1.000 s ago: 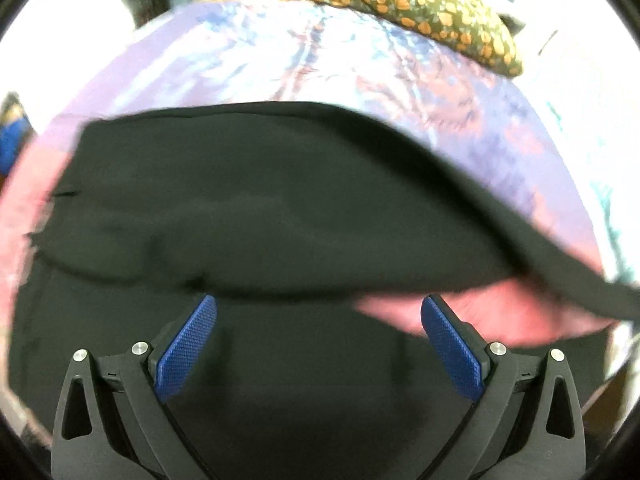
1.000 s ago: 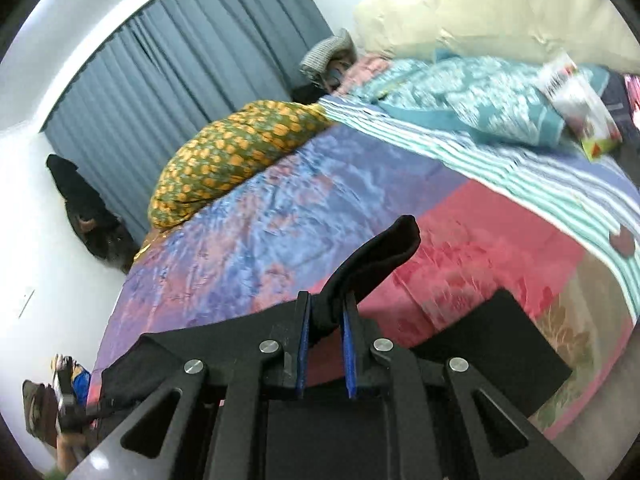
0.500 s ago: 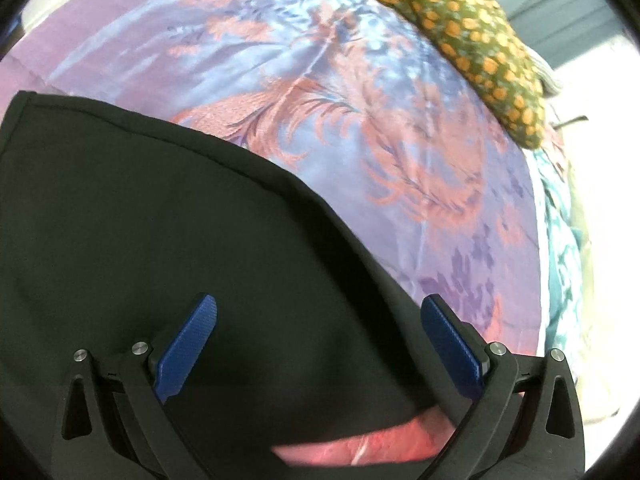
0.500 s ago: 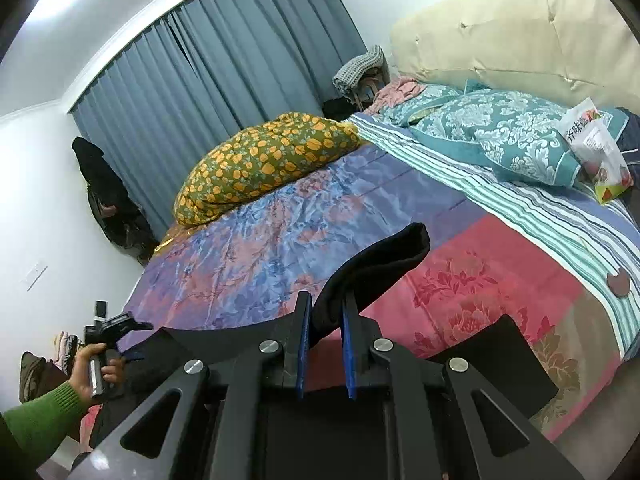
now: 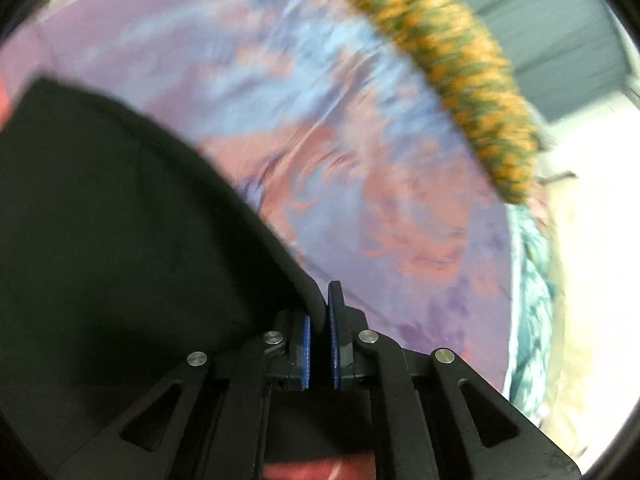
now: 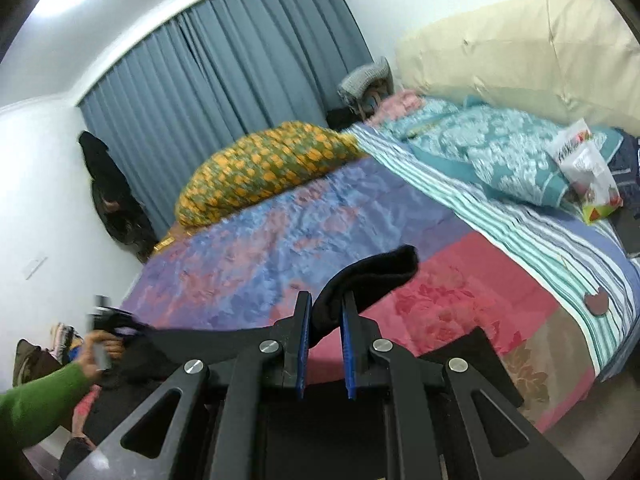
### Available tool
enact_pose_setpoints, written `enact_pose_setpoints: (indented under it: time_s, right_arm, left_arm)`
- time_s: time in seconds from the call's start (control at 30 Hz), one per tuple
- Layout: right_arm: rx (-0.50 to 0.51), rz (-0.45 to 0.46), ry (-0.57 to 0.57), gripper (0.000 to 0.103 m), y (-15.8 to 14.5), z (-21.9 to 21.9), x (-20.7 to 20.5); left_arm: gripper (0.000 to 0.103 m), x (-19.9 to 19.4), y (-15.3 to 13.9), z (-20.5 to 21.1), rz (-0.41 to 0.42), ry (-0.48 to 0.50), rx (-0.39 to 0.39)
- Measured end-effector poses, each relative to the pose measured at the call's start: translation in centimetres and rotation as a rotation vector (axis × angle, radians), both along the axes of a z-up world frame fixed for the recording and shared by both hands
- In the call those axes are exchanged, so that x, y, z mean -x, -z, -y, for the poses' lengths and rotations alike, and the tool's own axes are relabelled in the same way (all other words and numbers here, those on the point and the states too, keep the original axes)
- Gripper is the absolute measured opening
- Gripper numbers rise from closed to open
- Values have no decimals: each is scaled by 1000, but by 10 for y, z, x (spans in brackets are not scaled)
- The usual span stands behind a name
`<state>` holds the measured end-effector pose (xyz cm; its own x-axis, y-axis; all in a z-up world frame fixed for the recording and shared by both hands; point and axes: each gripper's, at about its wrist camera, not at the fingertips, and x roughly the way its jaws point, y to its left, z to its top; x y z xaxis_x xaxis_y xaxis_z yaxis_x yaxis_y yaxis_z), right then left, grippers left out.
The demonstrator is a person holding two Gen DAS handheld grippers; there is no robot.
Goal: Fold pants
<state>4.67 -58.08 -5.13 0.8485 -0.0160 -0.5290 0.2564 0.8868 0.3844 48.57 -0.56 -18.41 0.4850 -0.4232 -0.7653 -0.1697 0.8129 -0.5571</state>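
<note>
Two clamped grips: left gripper [image 5: 319, 334] pinching edge of black fabric pants [image 5: 120, 240], spread toward 9 o'clock over purple-and-pink satin bedspread [image 5: 360, 160]; right gripper [image 6: 325, 346] pinching another fold. Risk: shallow bite, uneven pull, hem slipping free.

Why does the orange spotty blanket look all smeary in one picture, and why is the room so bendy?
Left wrist view: the orange-and-green spotted blanket is streaked by motion blur. Right wrist view: the same blanket is sharper; the fisheye lens bows the grey-blue pleated curtain, and glare whitens the top-left corner.
</note>
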Motion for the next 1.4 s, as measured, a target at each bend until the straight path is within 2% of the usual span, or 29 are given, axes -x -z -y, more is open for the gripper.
enact_pose_setpoints:
  time_s: [0.1,0.17,0.2,0.27,0.4,0.53,0.63,0.77,0.97,1.13,1.4]
  right_arm:
    - [-32,-38,2,14,15,18,-18]
    - [-41,-52,-8,14,20,27,-25]
    - [-47,-64,-14,14,24,31,-26]
    - [-33,-116,-26,14,37,40,-28]
    - [34,-309,-44,14,88,59,-26]
    - [49,-526,-34,14,137,76,-20]
    - [16,-549,7,14,143,93,-10]
    - [0,-618,50,14,156,106,0]
    - [63,-639,30,14,153,97,4]
    - [89,-656,42,14,154,95,3]
    - [154,-696,42,14,156,88,-4]
  left_arm:
    - [7,69,-63,-18,171,38,-48]
    - [7,123,-85,-31,233,48,-69]
    - [8,156,-87,-38,248,46,-76]
    - [8,210,-66,-42,206,30,-95]
    - [8,264,5,-27,25,53,-126]
    - [8,275,30,-19,-42,47,-103]
    - [8,276,26,-8,-41,87,-106]
    - [8,274,28,8,-34,129,-169]
    - [8,280,32,6,-48,121,-172]
    - [6,285,35,12,-54,139,-232]
    - [4,290,38,14,-64,162,-278]
